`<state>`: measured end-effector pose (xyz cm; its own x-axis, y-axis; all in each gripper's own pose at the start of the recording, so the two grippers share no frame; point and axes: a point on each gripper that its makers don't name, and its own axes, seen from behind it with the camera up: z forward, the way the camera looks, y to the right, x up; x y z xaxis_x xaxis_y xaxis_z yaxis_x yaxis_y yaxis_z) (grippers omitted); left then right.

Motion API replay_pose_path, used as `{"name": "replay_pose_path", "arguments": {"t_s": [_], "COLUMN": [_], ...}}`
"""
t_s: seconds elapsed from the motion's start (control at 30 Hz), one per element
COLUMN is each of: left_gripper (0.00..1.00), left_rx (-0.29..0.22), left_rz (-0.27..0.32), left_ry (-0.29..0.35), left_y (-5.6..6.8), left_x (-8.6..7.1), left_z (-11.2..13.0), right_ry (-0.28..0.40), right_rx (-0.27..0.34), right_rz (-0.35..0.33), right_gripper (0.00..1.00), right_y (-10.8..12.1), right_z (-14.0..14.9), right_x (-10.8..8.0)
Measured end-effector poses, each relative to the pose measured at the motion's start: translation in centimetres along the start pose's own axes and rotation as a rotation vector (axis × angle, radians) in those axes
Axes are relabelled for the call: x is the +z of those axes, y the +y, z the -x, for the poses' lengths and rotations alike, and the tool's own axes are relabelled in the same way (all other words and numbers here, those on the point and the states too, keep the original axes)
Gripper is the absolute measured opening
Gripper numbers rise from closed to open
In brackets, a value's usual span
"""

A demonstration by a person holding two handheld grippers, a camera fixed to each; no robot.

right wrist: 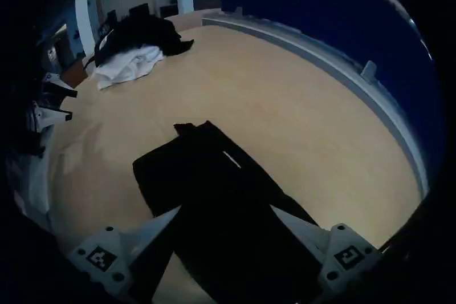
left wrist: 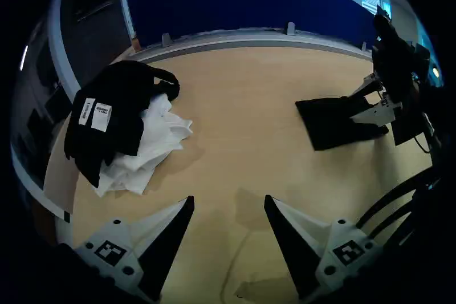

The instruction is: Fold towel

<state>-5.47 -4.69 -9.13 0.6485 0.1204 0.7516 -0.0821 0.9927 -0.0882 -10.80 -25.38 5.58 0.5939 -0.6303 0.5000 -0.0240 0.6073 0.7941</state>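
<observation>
Spread wide at 6 o'clock in the right gripper view, the right gripper (right wrist: 222, 218) straddles a black towel (right wrist: 194, 173) lying part-folded on the pale table (right wrist: 319, 133). Its jaws stand apart, clamping nothing, with the tips buried under cloth. The left gripper (left wrist: 228, 201) hangs released over bare wood, the towel at its 3 o'clock. Soft, light and limp, the towel would likely sag unless pinched at a corner or hem. Its layers are hard to count, black on black. A heap of laundry (left wrist: 131, 133) sits at 9 o'clock.
</observation>
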Motion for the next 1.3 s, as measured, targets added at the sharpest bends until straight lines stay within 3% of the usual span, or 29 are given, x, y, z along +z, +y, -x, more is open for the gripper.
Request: {"name": "replay_pose_path", "arguments": {"t_s": [0.4, 0.83, 1.07, 1.3], "left_gripper": [0.91, 0.91, 0.91, 0.91], "left_rx": [0.004, 0.01, 0.018, 0.029], "left_rz": [-0.001, -0.001, 0.002, 0.013], "left_ry": [-0.001, 0.0, 0.001, 0.009], "left_y": [0.0, 0.3, 0.9, 1.7], "left_x": [0.1, 0.0, -0.1, -0.4], "left_z": [-0.1, -0.3, -0.6, -1.1], "right_ry": [-0.005, 0.008, 0.021, 0.026], "right_rx": [-0.009, -0.01, 0.008, 0.046], "right_rz": [0.036, 0.038, 0.036, 0.059], "right_gripper": [1.0, 1.0, 1.0, 1.0], "right_y": [2.9, 3.0, 2.6, 3.1], "right_z": [-1.3, -1.5, -1.1, 1.2], "right_x": [0.8, 0.1, -1.1, -3.4]}}
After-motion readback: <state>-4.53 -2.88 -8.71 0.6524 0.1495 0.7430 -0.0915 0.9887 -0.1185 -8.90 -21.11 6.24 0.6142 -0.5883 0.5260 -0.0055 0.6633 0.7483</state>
